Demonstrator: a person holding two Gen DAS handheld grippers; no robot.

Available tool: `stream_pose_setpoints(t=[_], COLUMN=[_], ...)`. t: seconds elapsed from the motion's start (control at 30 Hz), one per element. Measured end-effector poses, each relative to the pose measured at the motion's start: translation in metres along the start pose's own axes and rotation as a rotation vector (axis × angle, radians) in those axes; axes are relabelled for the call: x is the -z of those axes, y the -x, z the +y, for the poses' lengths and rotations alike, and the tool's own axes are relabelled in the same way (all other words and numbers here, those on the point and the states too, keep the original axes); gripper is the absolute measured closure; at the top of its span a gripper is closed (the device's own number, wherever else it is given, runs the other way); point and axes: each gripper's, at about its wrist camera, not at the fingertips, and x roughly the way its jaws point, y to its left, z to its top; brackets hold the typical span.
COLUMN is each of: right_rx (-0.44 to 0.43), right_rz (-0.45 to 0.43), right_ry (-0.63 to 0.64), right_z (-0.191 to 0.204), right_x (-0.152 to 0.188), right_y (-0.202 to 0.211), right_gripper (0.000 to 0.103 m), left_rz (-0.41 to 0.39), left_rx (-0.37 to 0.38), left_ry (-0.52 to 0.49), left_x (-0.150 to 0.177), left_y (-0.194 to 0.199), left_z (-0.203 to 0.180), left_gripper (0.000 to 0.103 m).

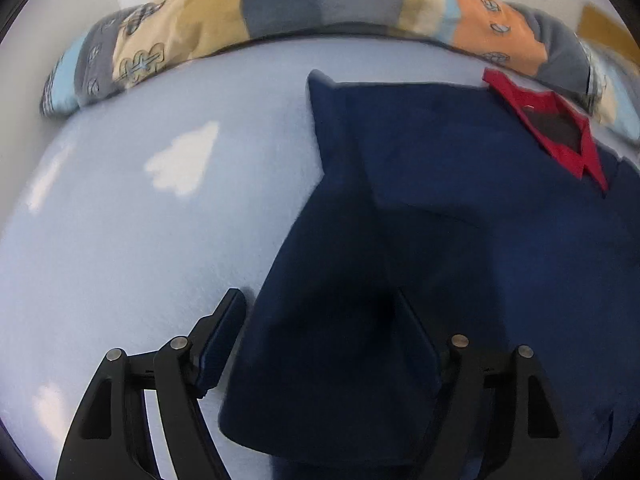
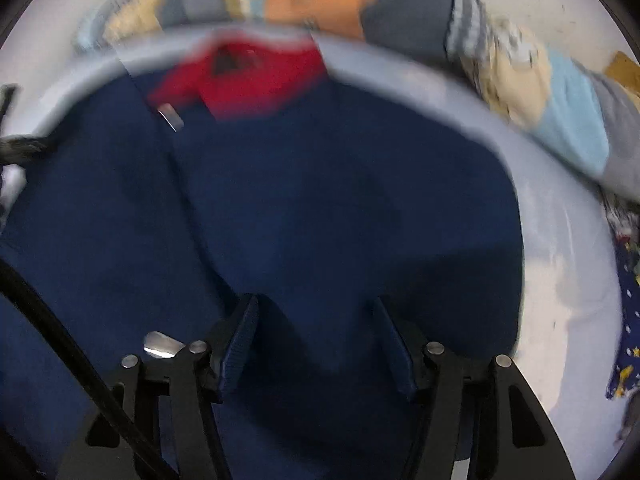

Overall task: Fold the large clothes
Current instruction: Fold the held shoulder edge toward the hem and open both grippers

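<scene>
A large navy jacket [image 1: 460, 200] with a red collar lining [image 1: 560, 128] lies spread on a pale blue bed sheet [image 1: 140, 220]. My left gripper [image 1: 320, 308] is open, its fingers standing either side of a navy sleeve or side flap [image 1: 328, 300] that runs toward me along the jacket's left edge. In the blurred right wrist view the same jacket [image 2: 320, 200] fills the middle, red collar [image 2: 248, 76] at the far end. My right gripper [image 2: 316, 316] is open just over the navy cloth, holding nothing.
A patchwork bolster pillow [image 1: 320, 4] in grey, tan, orange and light blue curves along the far edge of the bed; it also shows in the right wrist view [image 2: 520, 60]. A star-patterned dark cloth [image 2: 628, 320] lies at the right. A black cable [image 2: 60, 328] crosses the lower left.
</scene>
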Motion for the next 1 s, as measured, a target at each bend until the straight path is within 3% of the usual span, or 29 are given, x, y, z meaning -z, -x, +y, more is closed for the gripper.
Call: stream_pose_setpoints(t=[0.07, 0.1, 0.27, 0.33, 0.4, 0.43, 0.47, 0.5, 0.57, 0.63, 0.73, 0.77, 0.83, 0.87, 0.93, 1.0], right_rx=[0.024, 0.04, -0.05, -0.091, -0.085, -0.077, -0.074, -0.071, -0.056, -0.085, -0.088, -0.09, -0.109, -0.073, -0.066, -0.103], right_rz=[0.01, -0.005, -0.155, -0.143, -0.085, -0.032, 0.005, -0.011, 0.021, -0.017, -0.025, -0.005, 0.108, 0.112, 0.112, 0.043], right_ry=[-0.061, -0.07, 0.035, 0.073, 0.101, 0.106, 0.086, 0.068, 0.036, 0.02, 0.0, -0.013, -0.033, -0.017, 0.001, -0.016], right_z=[-0.009, -0.008, 0.038, 0.058, 0.076, 0.082, 0.082, 0.083, 0.082, 0.086, 0.093, 0.095, 0.1, 0.106, 0.112, 0.11], right_x=[0.001, 0.001, 0.005, 0.006, 0.012, 0.014, 0.017, 0.017, 0.018, 0.024, 0.049, 0.057, 0.079, 0.093, 0.105, 0.115], right_y=[0.008, 0.018, 0.071, 0.067, 0.048, 0.032, 0.017, 0.017, 0.026, 0.053, 0.079, 0.077, 0.057, 0.058, 0.08, 0.117], right_gripper=[0.041, 0.042, 0.042, 0.042, 0.042, 0.042, 0.038, 0.035, 0.035, 0.035, 0.028, 0.023, 0.022, 0.022, 0.022, 0.022], left_rz=[-0.002, -0.045, -0.177, -0.15, -0.085, -0.014, 0.012, -0.011, -0.004, -0.03, -0.076, -0.045, 0.089, 0.117, 0.115, 0.067], left_rx=[-0.008, -0.008, 0.058, 0.1, 0.082, 0.074, 0.057, 0.039, 0.023, 0.091, 0.109, 0.113, 0.091, 0.064, 0.071, 0.099], left_ry=[0.027, 0.03, -0.015, -0.057, -0.091, -0.099, -0.096, -0.094, -0.092, -0.079, -0.075, -0.065, -0.067, -0.063, -0.032, -0.001], left_x=[0.0, 0.0, 0.001, 0.005, 0.014, 0.021, 0.027, 0.033, 0.037, 0.042, 0.059, 0.068, 0.088, 0.098, 0.117, 0.132], left_y=[0.013, 0.028, 0.084, 0.08, 0.057, 0.037, 0.026, 0.025, 0.038, 0.065, 0.103, 0.105, 0.093, 0.092, 0.106, 0.137], left_z=[0.001, 0.001, -0.019, -0.035, -0.049, -0.054, -0.056, -0.058, -0.064, -0.066, -0.069, -0.072, -0.076, -0.076, -0.069, -0.053], left_gripper=[0.027, 0.027, 0.023, 0.022, 0.022, 0.022, 0.021, 0.021, 0.022, 0.022, 0.019, 0.016, 0.016, 0.016, 0.016, 0.016])
